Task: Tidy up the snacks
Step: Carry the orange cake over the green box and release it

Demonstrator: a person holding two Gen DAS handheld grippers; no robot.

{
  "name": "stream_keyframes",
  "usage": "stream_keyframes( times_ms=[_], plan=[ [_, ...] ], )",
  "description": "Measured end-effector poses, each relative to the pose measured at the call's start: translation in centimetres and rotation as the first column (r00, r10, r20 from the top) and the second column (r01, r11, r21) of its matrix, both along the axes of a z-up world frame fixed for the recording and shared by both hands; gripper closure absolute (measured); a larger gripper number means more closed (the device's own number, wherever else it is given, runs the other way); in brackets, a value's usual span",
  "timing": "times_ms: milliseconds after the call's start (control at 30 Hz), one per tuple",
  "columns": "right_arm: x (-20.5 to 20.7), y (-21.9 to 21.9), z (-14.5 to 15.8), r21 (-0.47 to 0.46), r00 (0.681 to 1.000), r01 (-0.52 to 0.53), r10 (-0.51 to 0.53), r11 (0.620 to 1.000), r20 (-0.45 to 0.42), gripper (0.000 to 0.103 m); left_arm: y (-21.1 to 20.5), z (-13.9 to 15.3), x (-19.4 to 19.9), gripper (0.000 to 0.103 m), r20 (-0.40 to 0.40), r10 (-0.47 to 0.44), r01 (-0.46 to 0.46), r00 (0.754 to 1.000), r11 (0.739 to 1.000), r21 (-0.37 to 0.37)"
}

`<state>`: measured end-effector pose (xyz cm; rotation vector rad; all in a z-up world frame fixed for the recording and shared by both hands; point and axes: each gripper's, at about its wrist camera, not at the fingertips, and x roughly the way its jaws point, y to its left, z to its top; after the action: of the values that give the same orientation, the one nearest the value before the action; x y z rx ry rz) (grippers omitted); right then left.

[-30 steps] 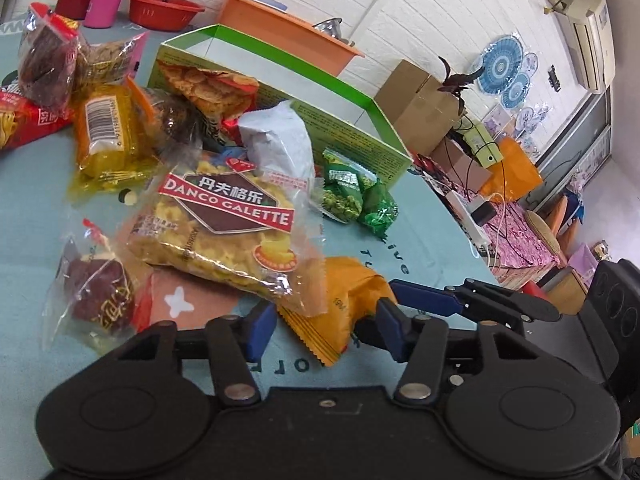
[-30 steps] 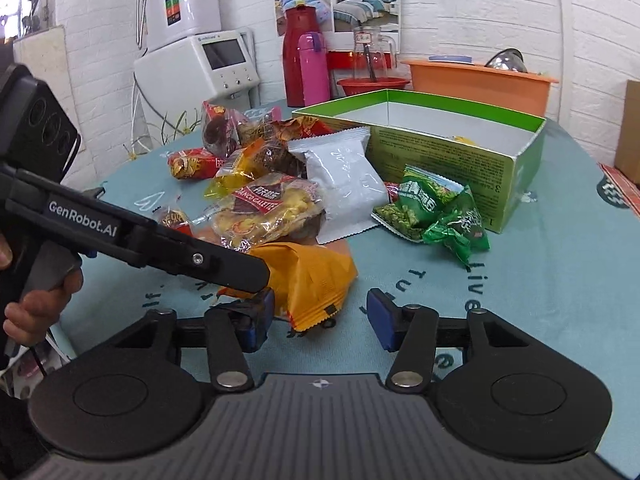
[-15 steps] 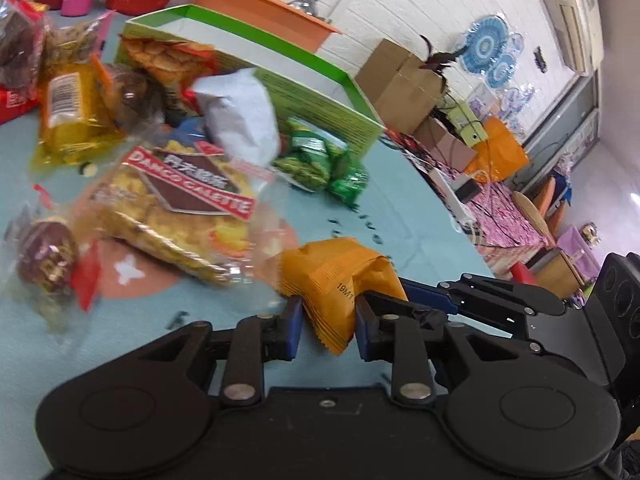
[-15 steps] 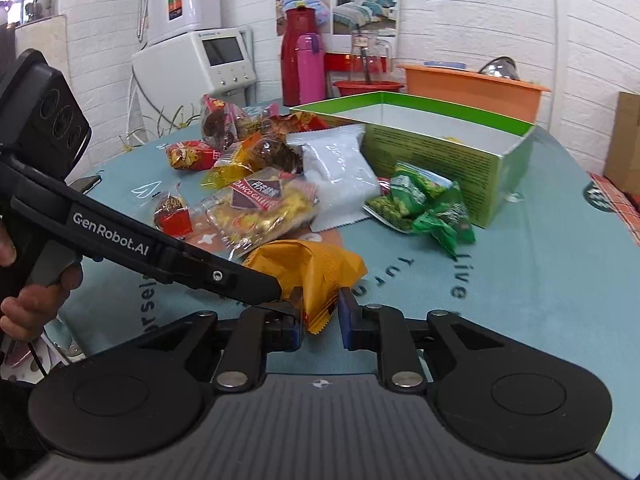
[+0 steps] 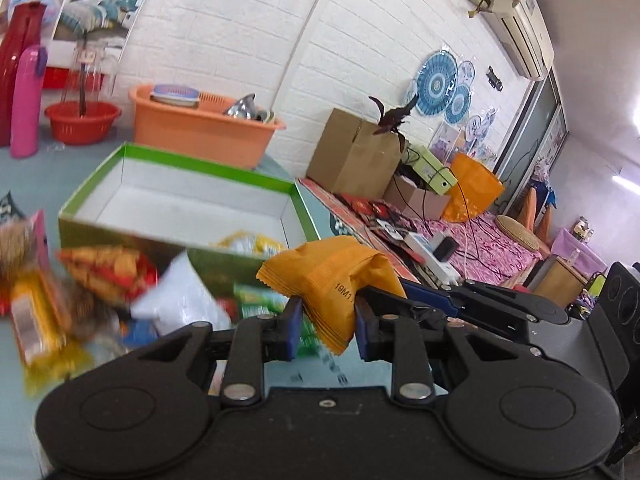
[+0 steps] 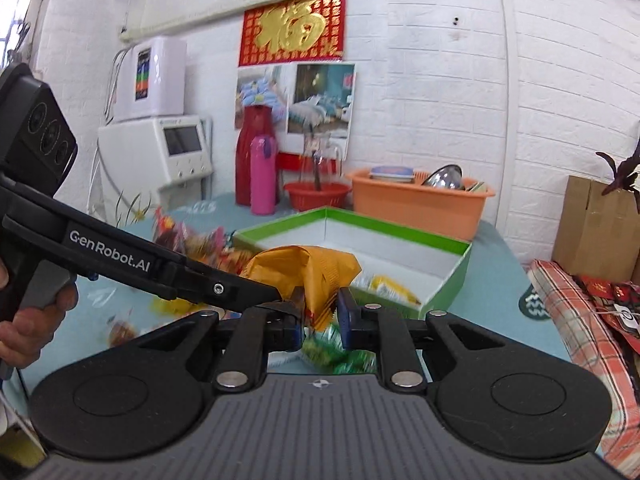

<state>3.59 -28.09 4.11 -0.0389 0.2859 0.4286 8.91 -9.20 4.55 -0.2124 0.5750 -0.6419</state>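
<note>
A: Start closest in. What are the two tools doing?

B: The left gripper (image 5: 325, 322) has its blue pads pinching the lower corner of an orange snack packet (image 5: 328, 280), and the right gripper (image 6: 319, 322) is clamped on the same packet (image 6: 316, 280) from its own side — both are closed on it at once. In the right wrist view the left tool's black arm comes in from the left and meets the packet, with a hand (image 6: 28, 332) wrapped round its grip at the left edge.

A: Where is the packet relative to the table?

B: Held up off the teal tablecloth (image 5: 12, 380), with the loose snacks lying lower in view. Just past the fingers sits a green packet (image 6: 332, 354), and to the left a blurred heap: a white packet (image 5: 180, 300), a yellow packet (image 5: 36, 332) and a red and orange bag (image 5: 104, 268).

A: And farther back?

B: A green box (image 5: 180, 200), open, white inside, with a yellow packet in box (image 5: 248, 242) lying at its near right end. Beyond it stand an orange basin (image 5: 200, 128), a red bowl (image 5: 82, 120), a pink bottle (image 5: 26, 102) and a tall red flask (image 5: 12, 60) against the white brick wall (image 5: 224, 28). Off to the right, away from the table, is a cardboard box (image 5: 352, 152).
</note>
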Motion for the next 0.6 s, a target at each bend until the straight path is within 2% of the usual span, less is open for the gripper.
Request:
stream_keyframes(
  times_ms=[167, 367, 600],
  plan=[
    [4.2, -0.1, 0.4, -0.002, 0.998, 0.058, -0.058, 0.998, 0.017, 0.074, -0.8, 0.4, 5.4, 0.060, -0.024, -0.003, 0.002, 1.000, 1.000, -0.014],
    [8.4, -1.3, -0.6, 0.024, 0.992, 0.127, -0.127, 0.992, -0.022, 0.074, -2.5, -0.3, 10.6, 0.060, -0.068, -0.020, 0.020, 0.997, 1.000, -0.005],
    [11.1, -1.8, -2.2, 0.010, 0.985, 0.162, -0.161, 0.987, -0.055, 0.073, -3.4, -1.7, 13.8, 0.059, -0.097, -0.026, 0.029, 0.995, 0.999, 0.028]
  ],
)
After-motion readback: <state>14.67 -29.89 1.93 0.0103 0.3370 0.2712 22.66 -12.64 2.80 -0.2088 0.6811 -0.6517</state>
